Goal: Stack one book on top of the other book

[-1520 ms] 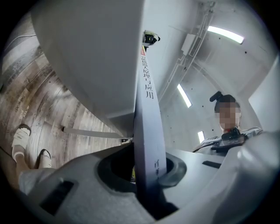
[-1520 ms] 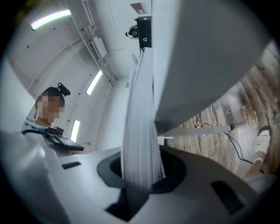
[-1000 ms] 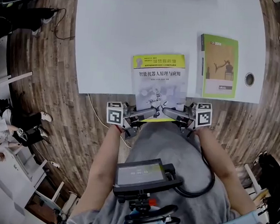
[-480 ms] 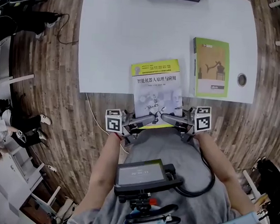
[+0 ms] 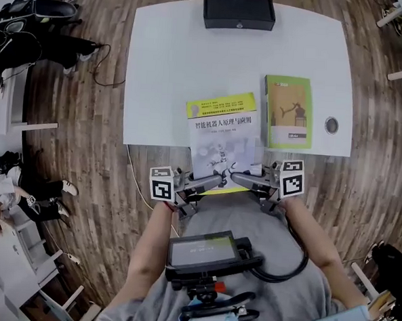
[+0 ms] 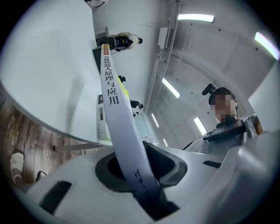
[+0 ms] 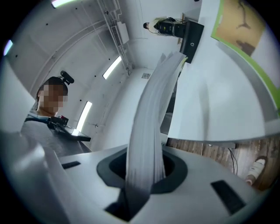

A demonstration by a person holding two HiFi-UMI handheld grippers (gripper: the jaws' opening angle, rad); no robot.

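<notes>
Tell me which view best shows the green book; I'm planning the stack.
Head view: the green book lies flat on the table, whole cover visible. The right gripper view catches only part of it; the left gripper view barely shows it.

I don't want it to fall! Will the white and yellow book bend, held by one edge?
Probably a little: the book shows curved pages in the right gripper view. The left gripper and right gripper clamp only its near edge, so the far end may sag. Its thick spine hints it's heavy.

Title "智能机器人原理与应用" on the cover of the grey-and-yellow book [image 5: 223, 137]; "原理与应用" down its white spine [image 6: 113, 92].
</notes>
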